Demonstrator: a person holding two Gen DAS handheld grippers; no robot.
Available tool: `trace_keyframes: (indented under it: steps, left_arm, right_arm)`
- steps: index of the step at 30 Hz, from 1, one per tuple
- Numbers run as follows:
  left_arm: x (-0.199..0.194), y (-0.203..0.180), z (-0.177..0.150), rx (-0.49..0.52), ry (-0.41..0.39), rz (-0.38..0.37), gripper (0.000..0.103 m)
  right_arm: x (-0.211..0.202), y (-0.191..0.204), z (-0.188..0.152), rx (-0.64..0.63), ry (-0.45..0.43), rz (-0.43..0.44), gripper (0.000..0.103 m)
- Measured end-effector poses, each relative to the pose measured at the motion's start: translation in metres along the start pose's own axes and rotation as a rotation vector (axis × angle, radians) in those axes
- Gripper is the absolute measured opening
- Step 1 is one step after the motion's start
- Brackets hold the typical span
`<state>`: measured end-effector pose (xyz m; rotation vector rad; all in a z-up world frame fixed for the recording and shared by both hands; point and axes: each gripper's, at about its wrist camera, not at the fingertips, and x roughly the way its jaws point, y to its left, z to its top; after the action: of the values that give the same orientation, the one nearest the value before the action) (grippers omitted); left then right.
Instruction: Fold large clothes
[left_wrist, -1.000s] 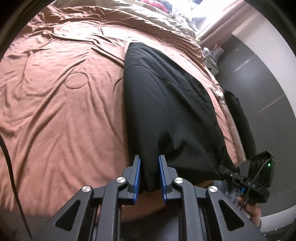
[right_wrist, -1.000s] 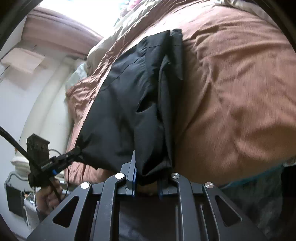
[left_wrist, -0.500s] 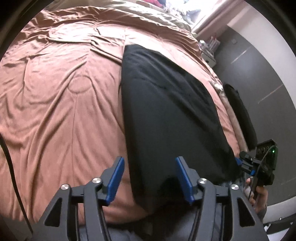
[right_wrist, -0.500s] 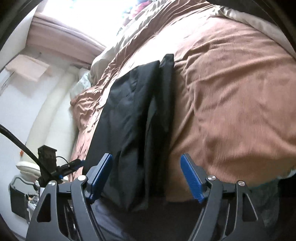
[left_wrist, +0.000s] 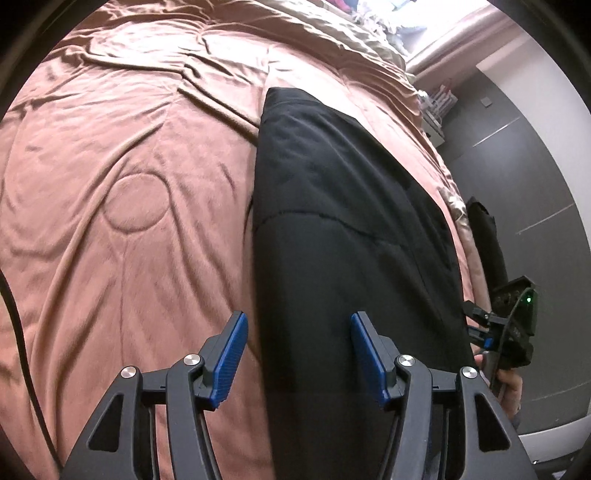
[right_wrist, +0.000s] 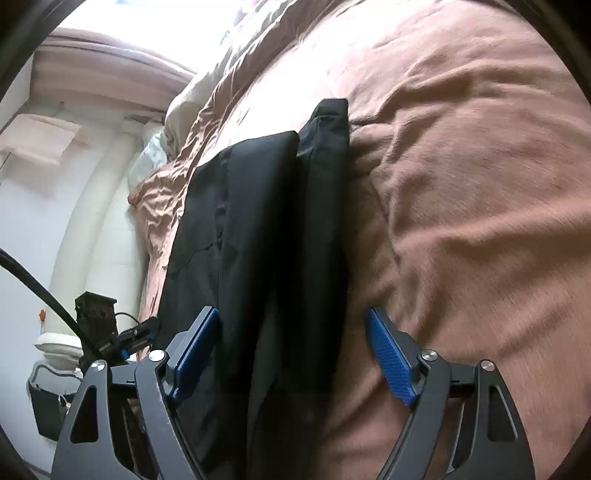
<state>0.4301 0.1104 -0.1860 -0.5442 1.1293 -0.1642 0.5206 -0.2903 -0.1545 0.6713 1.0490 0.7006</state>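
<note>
Black garment (left_wrist: 351, 229) lies flat and folded lengthwise on the brown bedspread (left_wrist: 122, 166), running from the near edge toward the pillows. Left gripper (left_wrist: 299, 354) stands parted over its near end — pads clear of the cloth, nothing held. Right gripper (right_wrist: 291, 354) straddles the same end, jaws opening — cloth between them, not pinched.
</note>
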Motion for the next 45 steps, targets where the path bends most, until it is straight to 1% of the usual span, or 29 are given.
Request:
trace_keyframes:
  steps: [2,4,11,12,14,16,17,19,20,22,23,25,28,33,39,45]
  left_arm:
    - [0.006,0.002,0.009,0.000,0.006,-0.003,0.060]
    - [0.012,0.004,0.018,-0.002,0.009,-0.011,0.060]
    - [0.030,0.004,0.043,-0.006,-0.001,-0.019,0.060]
    - [0.033,0.003,0.046,-0.005,-0.001,-0.015,0.060]
    - [0.037,0.003,0.051,0.000,-0.005,-0.005,0.060]
    - [0.043,0.003,0.053,0.011,-0.005,0.012,0.060]
    - [0.044,0.003,0.054,0.016,-0.006,0.022,0.059]
    - [0.045,0.003,0.054,0.011,-0.007,0.021,0.052]
    - [0.044,0.003,0.054,0.004,-0.009,0.016,0.050]
    - [0.040,0.001,0.053,0.006,-0.021,0.021,0.041]
    - [0.036,-0.002,0.052,0.014,-0.030,0.031,0.039]
    - [0.028,-0.007,0.051,0.016,-0.044,0.029,0.029]
    - [0.013,-0.013,0.049,0.017,-0.071,0.009,0.023]
    - [-0.026,-0.031,0.037,0.047,-0.141,-0.010,0.021]
    - [-0.083,-0.053,0.016,0.080,-0.226,-0.049,0.019]
    - [-0.134,-0.094,-0.001,0.136,-0.310,-0.095,0.018]
  right_arm:
    - [0.009,0.000,0.013,0.009,0.026,0.010,0.080]
    - [0.014,-0.003,0.028,0.015,0.030,0.027,0.080]
    - [0.043,-0.013,0.053,0.030,0.063,0.106,0.079]
    - [0.047,-0.013,0.056,0.029,0.064,0.122,0.072]
    - [0.058,-0.016,0.059,0.044,0.083,0.172,0.069]
    - [0.068,-0.024,0.061,0.051,0.100,0.181,0.048]
    - [0.070,-0.027,0.062,0.060,0.103,0.175,0.044]
    - [0.070,-0.028,0.062,0.067,0.101,0.174,0.031]
    - [0.067,-0.027,0.062,0.063,0.096,0.169,0.029]
    - [0.060,-0.019,0.059,0.039,0.076,0.147,0.023]
    - [0.057,-0.012,0.059,0.020,0.065,0.138,0.022]
    - [0.048,0.003,0.054,-0.009,0.051,0.130,0.020]
    - [0.035,0.029,0.047,-0.064,0.029,0.103,0.018]
    - [0.008,0.066,0.028,-0.139,-0.017,0.078,0.018]
    - [-0.034,0.113,-0.006,-0.225,-0.095,0.068,0.017]
    - [-0.090,0.156,-0.047,-0.307,-0.190,0.050,0.017]
